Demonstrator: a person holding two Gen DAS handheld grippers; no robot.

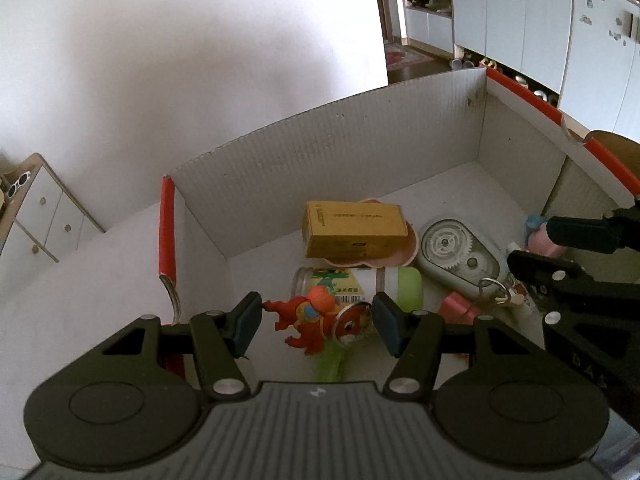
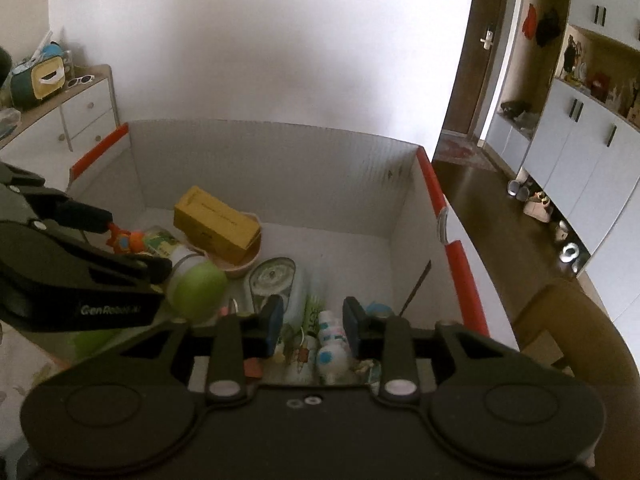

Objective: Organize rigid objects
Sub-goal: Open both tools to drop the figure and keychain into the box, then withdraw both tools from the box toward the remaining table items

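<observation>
A white cardboard box with red edge strips holds a yellow carton on a pink dish, a grey tape dispenser and a jar with a green lid. My left gripper hangs low inside the box, shut across an orange toy keychain whose ends meet both pads; the toy sits above the jar. My right gripper is at the box's near right corner, open. A small white bottle with blue marks lies between its pads beside a green tube, with a gap at the left pad.
The box walls stand tall on all sides. A white drawer unit stands at the back left. A wooden chair and pale cupboards are to the right. The box floor at the back right is bare.
</observation>
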